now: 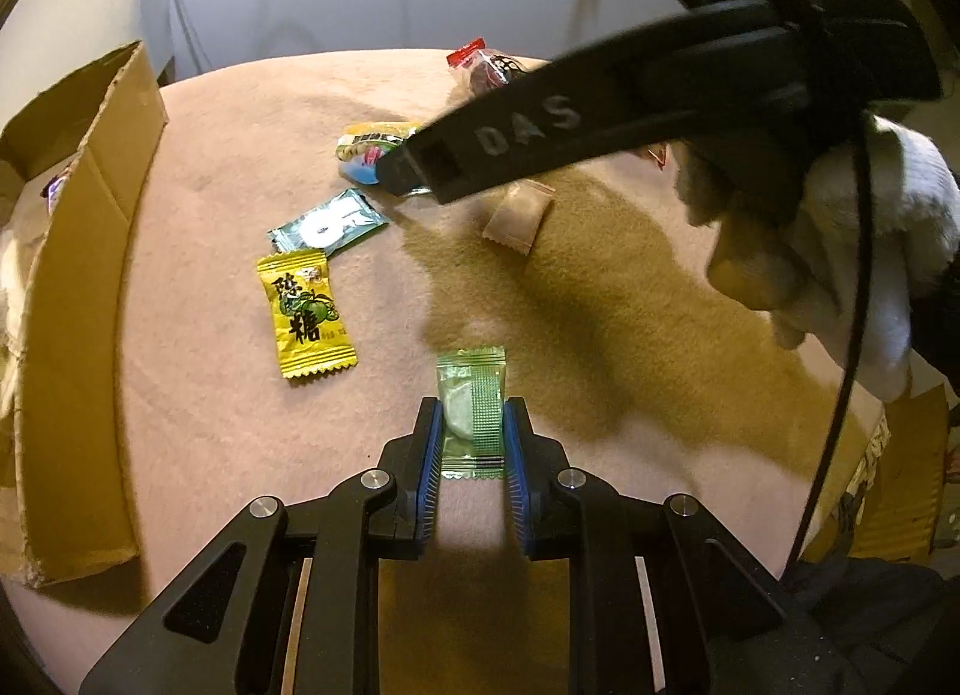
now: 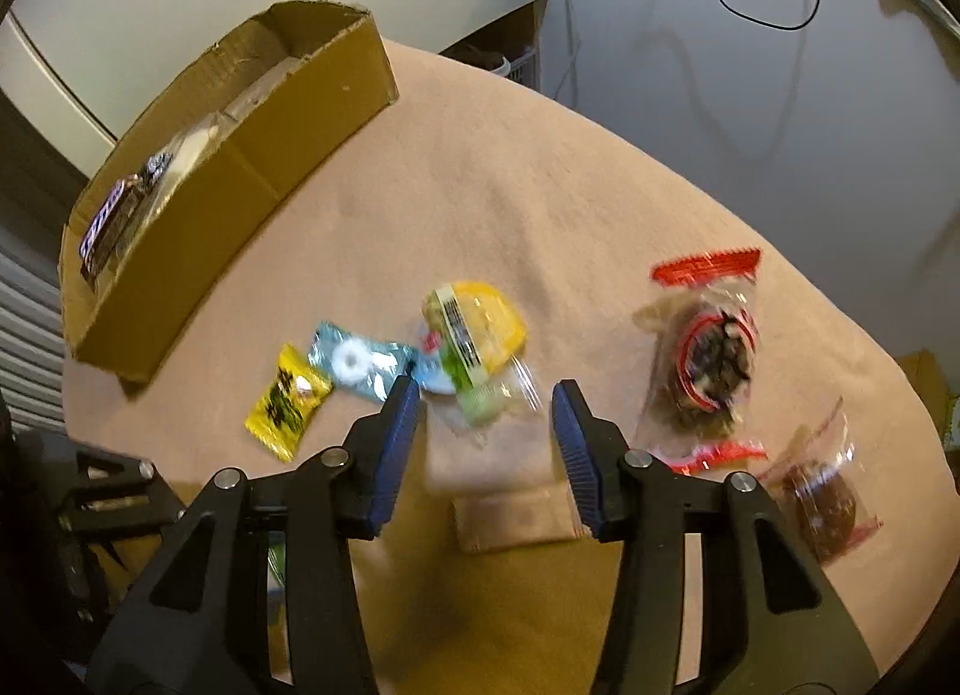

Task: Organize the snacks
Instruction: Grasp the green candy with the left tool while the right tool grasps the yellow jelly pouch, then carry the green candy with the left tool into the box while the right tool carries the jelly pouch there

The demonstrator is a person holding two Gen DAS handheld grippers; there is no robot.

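Left tongs [image 1: 473, 425] clamped on a green candy packet [image 1: 474, 413] lying on the pink-covered table [image 1: 210, 407]. Right tongs [image 2: 487, 413] stand apart above a yellow-topped snack pack [image 2: 474, 341], gripping nothing. Yellow candy [image 1: 306, 314] and teal mint packet [image 1: 327, 224] lie nearby; cardboard box [image 2: 240, 179] at the table's edge.

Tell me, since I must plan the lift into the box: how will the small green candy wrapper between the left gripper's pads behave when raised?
The green candy wrapper looks like thin film with crimped ends, so it will probably flex and droop past the left gripper. The pale candy inside seems small, so it is likely light. The glossy film may slip, though the ribbed blue pads should help.
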